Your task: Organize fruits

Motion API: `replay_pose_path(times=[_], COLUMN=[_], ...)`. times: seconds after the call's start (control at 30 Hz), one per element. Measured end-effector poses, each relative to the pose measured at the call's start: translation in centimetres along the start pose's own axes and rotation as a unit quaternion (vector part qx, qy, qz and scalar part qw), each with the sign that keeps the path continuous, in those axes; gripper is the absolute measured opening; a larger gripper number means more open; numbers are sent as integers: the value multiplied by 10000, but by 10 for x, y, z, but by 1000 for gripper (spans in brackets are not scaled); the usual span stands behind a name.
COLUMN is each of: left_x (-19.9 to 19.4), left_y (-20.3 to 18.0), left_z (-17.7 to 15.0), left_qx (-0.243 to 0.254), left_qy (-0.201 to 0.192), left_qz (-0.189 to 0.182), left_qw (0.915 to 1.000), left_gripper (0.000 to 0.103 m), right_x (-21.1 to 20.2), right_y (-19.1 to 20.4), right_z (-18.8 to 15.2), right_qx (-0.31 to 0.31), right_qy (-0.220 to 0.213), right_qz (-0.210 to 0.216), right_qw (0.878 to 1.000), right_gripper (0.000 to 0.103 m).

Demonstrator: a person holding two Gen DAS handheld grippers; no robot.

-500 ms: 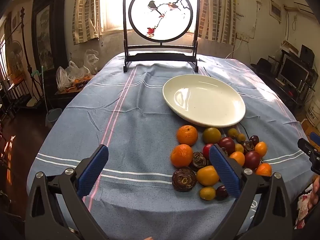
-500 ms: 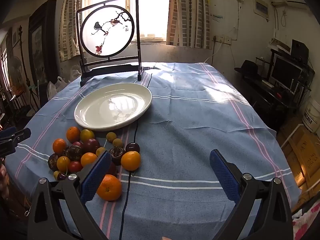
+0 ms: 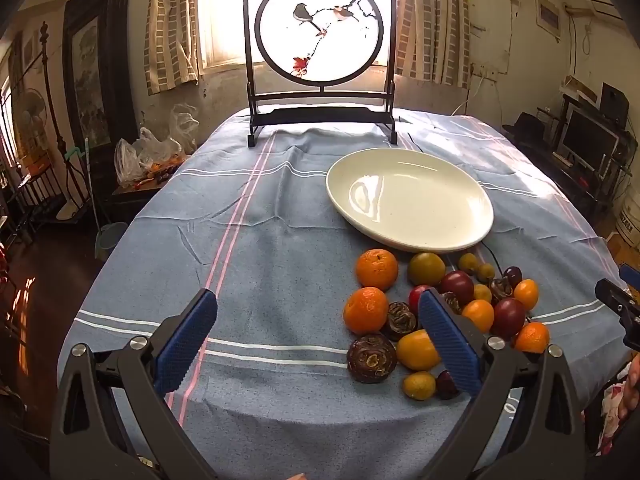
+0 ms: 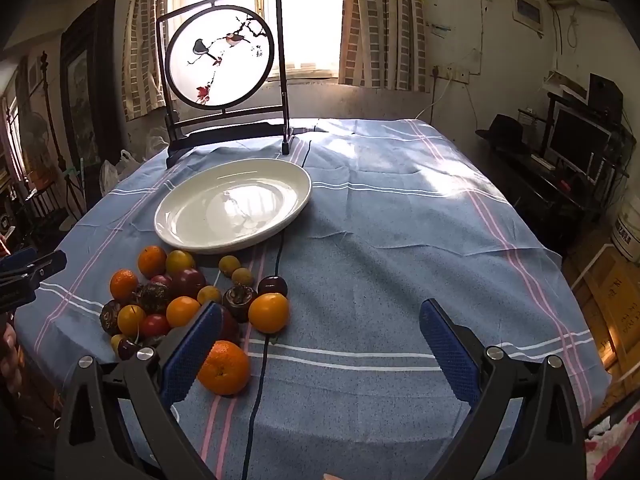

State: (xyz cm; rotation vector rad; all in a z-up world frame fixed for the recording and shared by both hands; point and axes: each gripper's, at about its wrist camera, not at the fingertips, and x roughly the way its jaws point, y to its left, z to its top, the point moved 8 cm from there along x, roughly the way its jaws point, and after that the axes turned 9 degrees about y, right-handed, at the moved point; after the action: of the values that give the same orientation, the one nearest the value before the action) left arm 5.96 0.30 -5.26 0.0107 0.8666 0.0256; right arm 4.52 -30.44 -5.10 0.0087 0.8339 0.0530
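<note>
Left wrist view: oval plate (image 3: 472,216) long axis runs left-right.

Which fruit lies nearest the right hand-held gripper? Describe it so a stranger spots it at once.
Start at the white plate on the blue tablecloth, then drop to the fruit pile below it. The fruit is the orange lying alone on the pink stripes, apart from the heap, beside the black cable.
</note>
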Motion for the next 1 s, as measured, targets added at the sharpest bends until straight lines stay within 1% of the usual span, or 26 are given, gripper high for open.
replay_pose_path(times=[0.03,0.63,1.0], left_x=[0,1,1], left_y=[-4,-2,0], left_z=[-2,-2,-4], left_qx=[1,-31,-70], left_qy=[4,-20,-3], left_qz=[24,49,35], left_qw=[10000,10000,10000], left_gripper=[99,99,99], right_x=[0,7,7], right_y=[1,0,0], right_z=[-1,-7,-8], right_qx=[-4,137,156], right_qy=[2,218,164], right_qz=[5,259,275], right_qw=[10000,9993,9994], right_gripper=[99,99,99])
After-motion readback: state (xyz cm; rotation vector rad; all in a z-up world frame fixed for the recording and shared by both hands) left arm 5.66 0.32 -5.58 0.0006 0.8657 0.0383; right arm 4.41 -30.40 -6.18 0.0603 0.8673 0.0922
